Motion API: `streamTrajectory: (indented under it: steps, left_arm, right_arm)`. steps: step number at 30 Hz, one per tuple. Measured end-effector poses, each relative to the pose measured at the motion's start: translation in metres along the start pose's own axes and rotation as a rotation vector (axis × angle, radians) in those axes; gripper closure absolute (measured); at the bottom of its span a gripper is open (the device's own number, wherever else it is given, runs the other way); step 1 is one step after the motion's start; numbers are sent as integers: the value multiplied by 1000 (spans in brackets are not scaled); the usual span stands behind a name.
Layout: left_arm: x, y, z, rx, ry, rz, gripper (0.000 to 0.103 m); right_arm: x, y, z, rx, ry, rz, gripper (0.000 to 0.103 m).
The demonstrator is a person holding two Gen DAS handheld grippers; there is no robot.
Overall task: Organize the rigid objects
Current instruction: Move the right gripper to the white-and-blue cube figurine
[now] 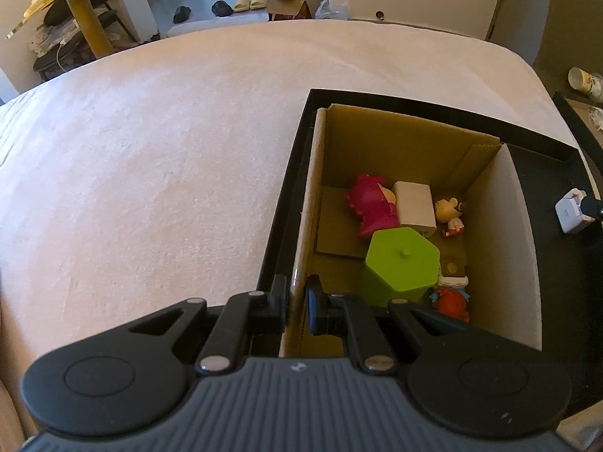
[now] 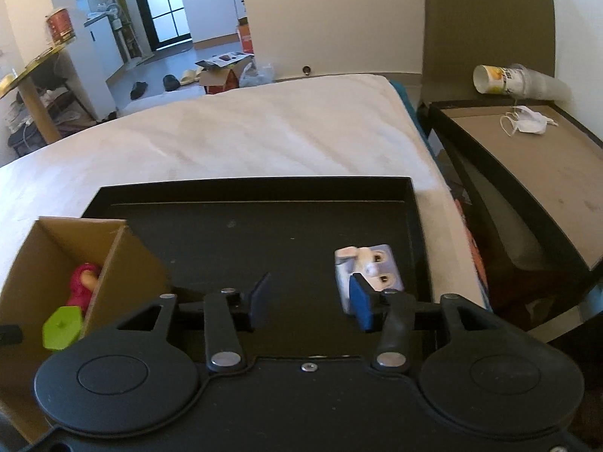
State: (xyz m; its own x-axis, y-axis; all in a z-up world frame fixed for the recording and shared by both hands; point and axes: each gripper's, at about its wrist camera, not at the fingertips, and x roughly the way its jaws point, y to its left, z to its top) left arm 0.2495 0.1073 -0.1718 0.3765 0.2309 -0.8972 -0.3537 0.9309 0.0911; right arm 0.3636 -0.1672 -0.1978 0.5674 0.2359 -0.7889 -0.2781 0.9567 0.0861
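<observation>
Left wrist view looks down into one cardboard box (image 1: 410,143) standing in a black tray (image 1: 550,203); inside I count one green hexagonal container (image 1: 399,260), one pink figure (image 1: 369,207), one white block (image 1: 414,207), one small pale-haired figure (image 1: 450,213) and one red toy (image 1: 452,301) — the last partly hidden behind the container. The left gripper (image 1: 296,301) is clenched on the box's near-left wall. Outside the box, on the tray floor to its right, lies one white plug adapter (image 2: 367,271); the right gripper (image 2: 309,301) stands released, nothing between its jaws, its right pad (image 2: 361,307) covering the adapter's near edge — whether they touch I cannot tell.
</observation>
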Motion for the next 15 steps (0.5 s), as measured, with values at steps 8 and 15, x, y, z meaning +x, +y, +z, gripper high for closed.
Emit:
streamTrajectory:
  steps: [8,15]
  left_arm:
    - [0,-4,1,3,4,25,92]
    - [0,-8,0,2,6,35,92]
  right_arm:
    - [19,-17,2,-20,14,-18,52]
    - [34,-22,2,-36,30,-30,49]
